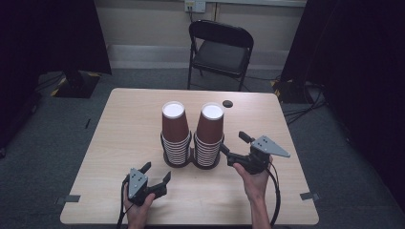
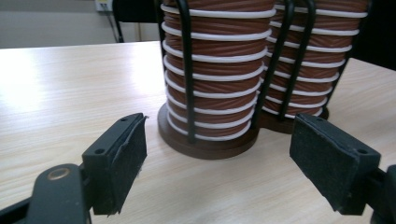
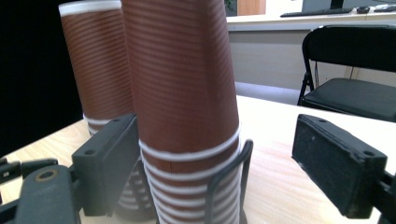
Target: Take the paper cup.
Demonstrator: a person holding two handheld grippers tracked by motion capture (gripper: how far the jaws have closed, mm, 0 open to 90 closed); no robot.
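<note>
Two stacks of brown ribbed paper cups stand side by side in black wire holders at the middle of the table: the left stack (image 1: 175,133) and the right stack (image 1: 210,136). My left gripper (image 1: 157,171) rests near the front edge, open, with nothing between its pads. In the left gripper view it (image 2: 217,158) faces the round base of the left stack (image 2: 212,70), with the right stack (image 2: 313,56) behind. My right gripper (image 1: 234,142) hovers just right of the right stack, open. In the right gripper view the right stack (image 3: 182,70) rises between the spread jaws, and the pads do not press on it.
A black folding chair (image 1: 220,47) stands behind the light wooden table (image 1: 129,119). A small black disc (image 1: 228,103) lies on the table beyond the cups. Dark curtains hang on both sides, and cables run over the floor at the right.
</note>
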